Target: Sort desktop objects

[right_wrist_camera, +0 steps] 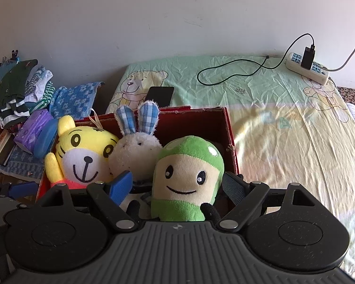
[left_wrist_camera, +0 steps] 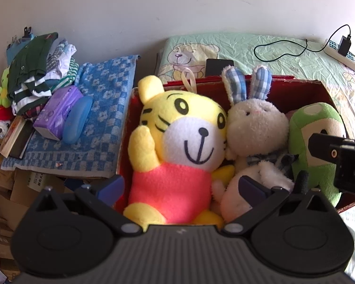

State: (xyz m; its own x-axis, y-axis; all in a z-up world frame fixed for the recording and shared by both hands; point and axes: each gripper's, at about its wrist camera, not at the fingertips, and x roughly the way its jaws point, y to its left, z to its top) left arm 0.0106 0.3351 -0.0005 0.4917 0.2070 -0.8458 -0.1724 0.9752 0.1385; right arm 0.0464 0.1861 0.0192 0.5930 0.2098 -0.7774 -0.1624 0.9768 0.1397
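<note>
A red box (left_wrist_camera: 303, 90) (right_wrist_camera: 201, 120) on the bed holds three plush toys side by side. A yellow tiger (left_wrist_camera: 177, 151) (right_wrist_camera: 82, 153) lies at the left, a white rabbit (left_wrist_camera: 255, 127) (right_wrist_camera: 137, 151) with blue checked ears in the middle, and a green mushroom doll (left_wrist_camera: 317, 139) (right_wrist_camera: 189, 177) at the right. My left gripper (left_wrist_camera: 182, 187) is open, its fingers either side of the tiger's body. My right gripper (right_wrist_camera: 177, 187) is open, its fingers either side of the green doll, touching neither side clearly. The right gripper's body shows in the left wrist view (left_wrist_camera: 343, 163).
A black phone (right_wrist_camera: 161, 95) lies on the green bear-print sheet (right_wrist_camera: 272, 108) behind the box. A power strip (right_wrist_camera: 307, 67) with charger and cable sits at the far right. Left of the box are a blue towel (left_wrist_camera: 90, 127), purple tissue pack (left_wrist_camera: 56, 111), blue case (left_wrist_camera: 78, 120) and folded clothes (left_wrist_camera: 37, 71).
</note>
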